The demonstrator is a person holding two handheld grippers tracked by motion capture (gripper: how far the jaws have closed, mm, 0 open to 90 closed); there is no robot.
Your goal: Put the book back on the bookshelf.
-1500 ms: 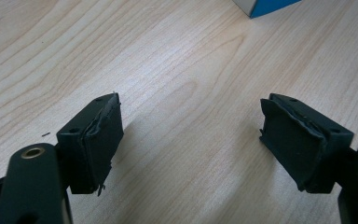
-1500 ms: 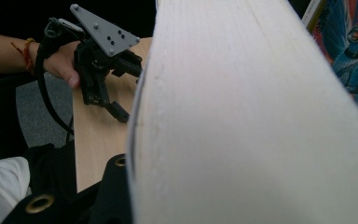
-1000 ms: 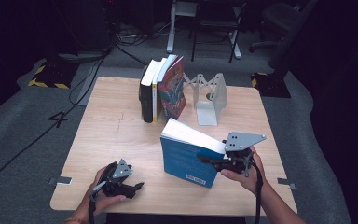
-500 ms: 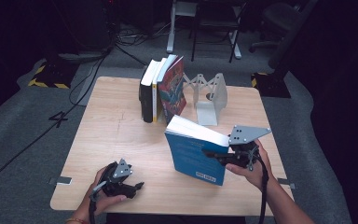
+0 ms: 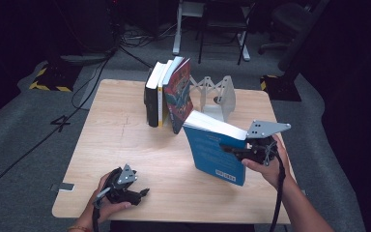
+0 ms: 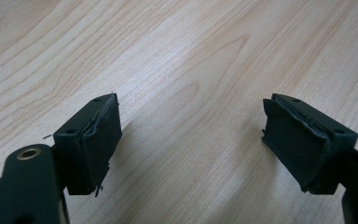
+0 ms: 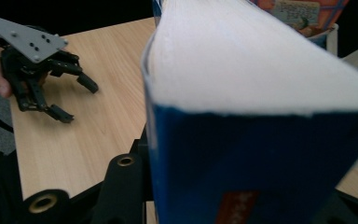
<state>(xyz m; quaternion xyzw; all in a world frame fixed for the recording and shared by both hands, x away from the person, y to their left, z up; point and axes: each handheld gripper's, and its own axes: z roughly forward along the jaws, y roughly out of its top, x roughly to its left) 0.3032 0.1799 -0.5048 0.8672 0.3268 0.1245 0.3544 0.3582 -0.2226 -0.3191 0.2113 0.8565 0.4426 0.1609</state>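
Note:
My right gripper [image 5: 231,151] is shut on a thick blue book [image 5: 212,153], gripping its right edge and holding it tilted above the table, white page edge [image 7: 261,60] uppermost. The book's upper left corner is close to a row of standing books [image 5: 166,92], whose front one has a colourful cover [image 7: 298,11]. Whether they touch I cannot tell. My left gripper [image 5: 142,193] rests near the table's front left edge, open, with bare wood between its pads [image 6: 98,140]. That left gripper [image 7: 70,100] also appears far off in the right gripper view.
A white bookend frame [image 5: 220,96] stands just right of the standing books at the back of the wooden table [image 5: 125,140]. Chair legs and cables lie on the dark floor beyond the far edge.
The right gripper has carried the blue book to the right and a little up, closer to the standing books. The left gripper has stayed still.

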